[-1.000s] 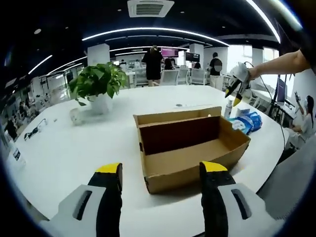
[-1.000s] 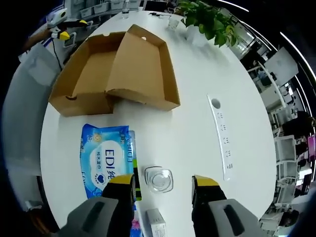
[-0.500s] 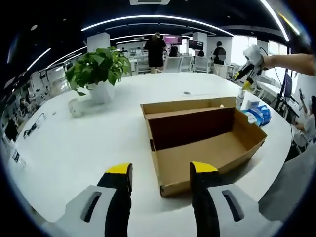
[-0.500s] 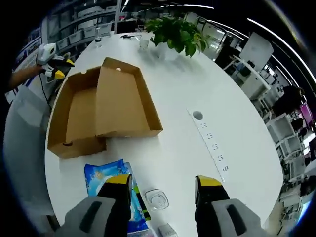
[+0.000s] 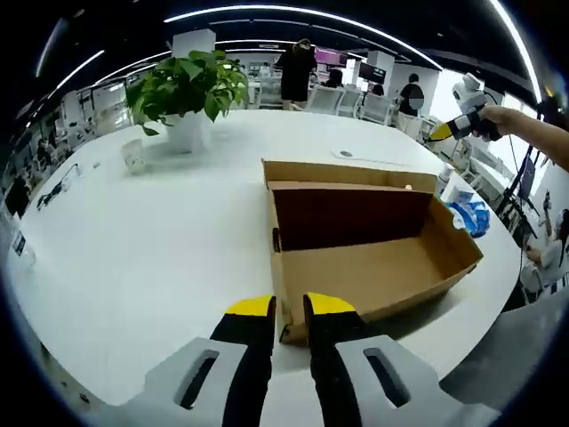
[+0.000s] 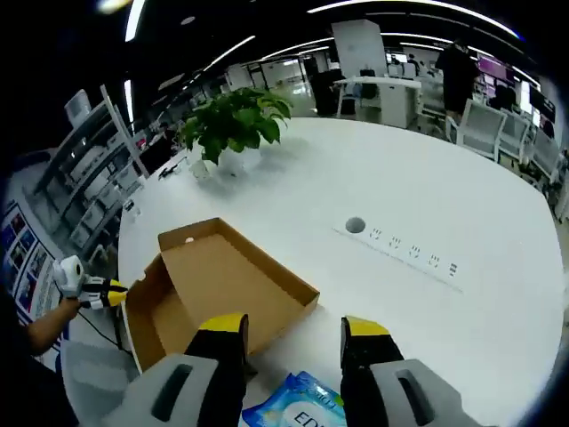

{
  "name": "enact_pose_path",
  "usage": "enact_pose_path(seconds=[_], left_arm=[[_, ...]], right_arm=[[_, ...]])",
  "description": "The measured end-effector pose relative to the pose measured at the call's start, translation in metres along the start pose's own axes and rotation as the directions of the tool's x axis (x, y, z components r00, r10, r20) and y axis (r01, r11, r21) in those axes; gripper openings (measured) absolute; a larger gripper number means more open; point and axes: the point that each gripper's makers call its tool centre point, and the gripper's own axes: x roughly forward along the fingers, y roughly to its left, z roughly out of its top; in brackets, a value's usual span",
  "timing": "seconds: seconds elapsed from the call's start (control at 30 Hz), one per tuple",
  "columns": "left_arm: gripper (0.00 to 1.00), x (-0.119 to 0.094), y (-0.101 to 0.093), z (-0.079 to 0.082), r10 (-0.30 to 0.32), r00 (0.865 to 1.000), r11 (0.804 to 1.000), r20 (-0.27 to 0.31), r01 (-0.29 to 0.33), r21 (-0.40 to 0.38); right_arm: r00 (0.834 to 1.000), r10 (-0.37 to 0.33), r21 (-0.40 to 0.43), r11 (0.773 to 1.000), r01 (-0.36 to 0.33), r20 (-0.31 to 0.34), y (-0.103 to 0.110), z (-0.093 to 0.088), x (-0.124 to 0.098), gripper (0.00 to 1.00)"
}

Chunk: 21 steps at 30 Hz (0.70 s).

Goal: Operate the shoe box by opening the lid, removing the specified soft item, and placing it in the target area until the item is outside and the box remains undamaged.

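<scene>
**Open box, wipes out on the table**

The brown shoe box (image 5: 364, 245) sits open on the white table (image 5: 133, 240), and its inside looks bare. The blue pack of wipes (image 6: 298, 411) lies on the table just beside the box. The left gripper (image 5: 289, 311) is nearly closed by the box's near corner; it may be pinching the edge. The right gripper (image 6: 293, 327) is spread apart above the wipes, holding nothing. A potted plant (image 5: 188, 93) stands farther back.

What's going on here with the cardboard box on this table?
A person is working with a handheld gripper in each hand at a white table. The shoe box lies open and looks empty. The left gripper is nearly closed at the box's near wall. The right gripper is open and held up above the table, over a blue pack of wipes lying beside the box.
</scene>
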Motion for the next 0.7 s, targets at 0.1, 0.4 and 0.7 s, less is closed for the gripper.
enact_pose_path(seconds=[0.1,0.4,0.7], left_arm=[[0.06,0.000,0.003,0.000,0.015,1.000,1.000,-0.002,-0.015,0.002],[0.04,0.003,0.003,-0.005,-0.002,1.000,1.000,-0.020,0.002,-0.020],[0.03,0.004,0.005,-0.007,0.000,1.000,0.998,-0.031,-0.002,-0.058]], right_arm=[[1.000,0.000,0.077,0.997,0.001,-0.004,0.003,-0.002,0.015,0.37],[0.992,-0.127,0.077,0.989,0.127,-0.006,-0.005,-0.010,0.063,0.25],[0.980,-0.196,0.097,0.975,0.198,-0.032,-0.013,-0.026,0.093,0.18]])
